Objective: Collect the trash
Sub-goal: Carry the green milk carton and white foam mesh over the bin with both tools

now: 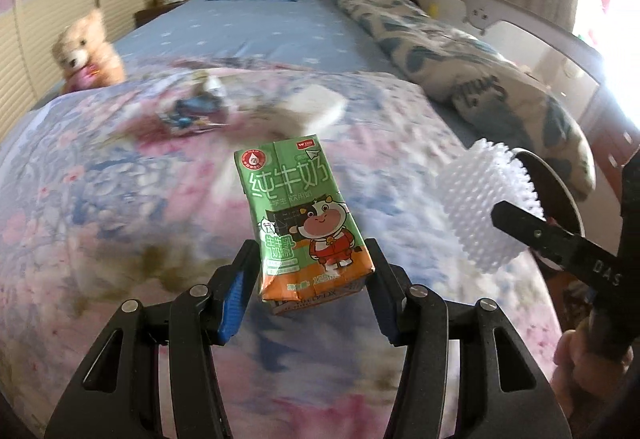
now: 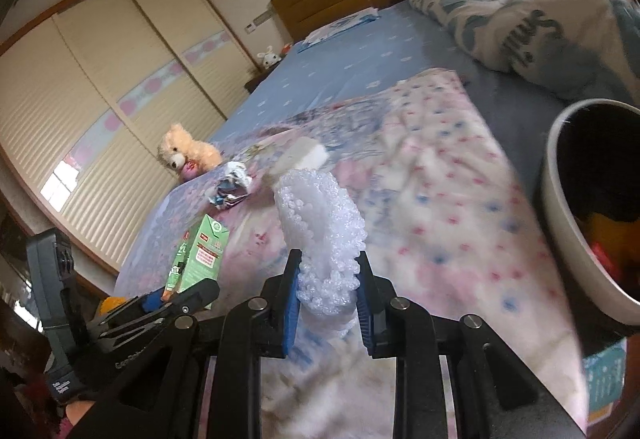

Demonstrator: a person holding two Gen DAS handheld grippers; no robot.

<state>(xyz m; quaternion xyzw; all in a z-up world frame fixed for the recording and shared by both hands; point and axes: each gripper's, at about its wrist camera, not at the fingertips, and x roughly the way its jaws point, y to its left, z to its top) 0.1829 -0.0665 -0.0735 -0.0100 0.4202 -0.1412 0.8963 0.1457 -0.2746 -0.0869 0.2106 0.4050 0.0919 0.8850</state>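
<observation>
A green and orange milk carton [image 1: 304, 223] hangs above the flowered quilt [image 1: 120, 207], and my left gripper [image 1: 310, 247] is shut on its lower end. My right gripper [image 2: 328, 257] is shut on a white foam fruit net [image 2: 324, 231], also lifted off the bed. In the left wrist view the foam net [image 1: 480, 207] and a right finger [image 1: 528, 227] show at the right. In the right wrist view the carton [image 2: 202, 251] and the left gripper [image 2: 176, 297] sit at lower left. A crumpled wrapper [image 1: 196, 107] [image 2: 232, 187] and a white wad [image 1: 316, 107] [image 2: 304, 155] lie on the quilt.
A dark bin with a pale rim [image 2: 558, 207] [image 1: 560, 179] stands at the bed's right side, with coloured items inside. A teddy bear [image 1: 86, 51] [image 2: 184, 153] sits at the quilt's left edge. A rolled duvet [image 1: 460, 55] lies along the right.
</observation>
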